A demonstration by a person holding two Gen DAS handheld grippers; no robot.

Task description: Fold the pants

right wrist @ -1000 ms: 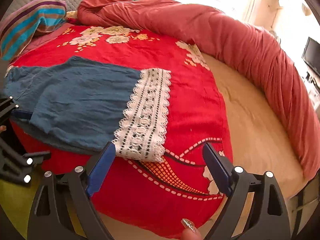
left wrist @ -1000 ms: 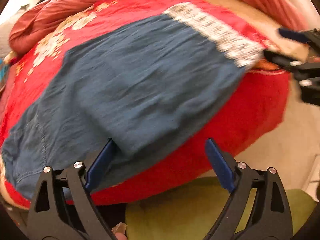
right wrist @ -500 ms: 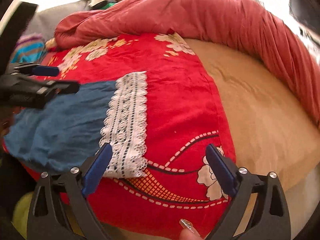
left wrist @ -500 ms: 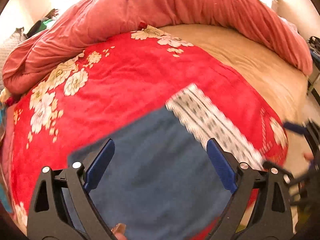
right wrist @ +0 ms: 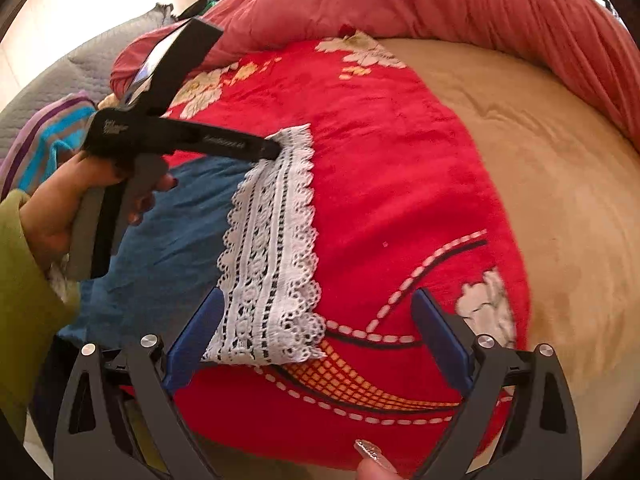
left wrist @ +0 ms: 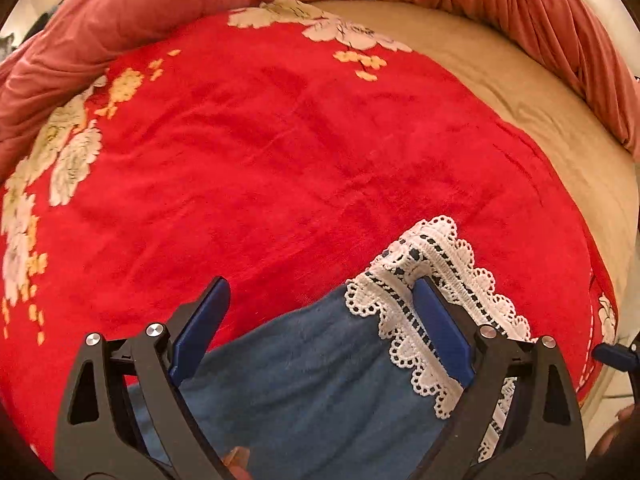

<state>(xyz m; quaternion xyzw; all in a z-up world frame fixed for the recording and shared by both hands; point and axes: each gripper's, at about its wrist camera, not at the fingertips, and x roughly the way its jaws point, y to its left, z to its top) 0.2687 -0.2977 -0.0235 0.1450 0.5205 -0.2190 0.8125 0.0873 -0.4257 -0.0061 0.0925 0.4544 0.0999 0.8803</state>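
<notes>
Blue pants (left wrist: 312,364) with a white lace hem (left wrist: 440,248) lie flat on a red blanket. My left gripper (left wrist: 320,286) hovers wide over the hem's far corner, its right finger on the lace and blue cloth between the fingers. Its jaws are closing slightly, and the pads do not press the cloth. In the right wrist view the left gripper (right wrist: 268,150) points at that far corner of the lace hem (right wrist: 272,240). My right gripper (right wrist: 318,296) stands open at the near hem corner, left finger beside the lace, above the pants (right wrist: 172,232).
The red floral blanket (left wrist: 280,160) covers the bed, over a beige sheet (right wrist: 540,160) on the right. A rolled pink-red duvet (left wrist: 160,8) rings the far side. A striped pillow (right wrist: 44,140) and a grey quilt (right wrist: 88,68) lie at the left. A green sleeve (right wrist: 20,280) shows.
My left gripper has travelled along the pants from the wide blue part to the lace hem. My right gripper has rolled and edged closer to the hem's near corner.
</notes>
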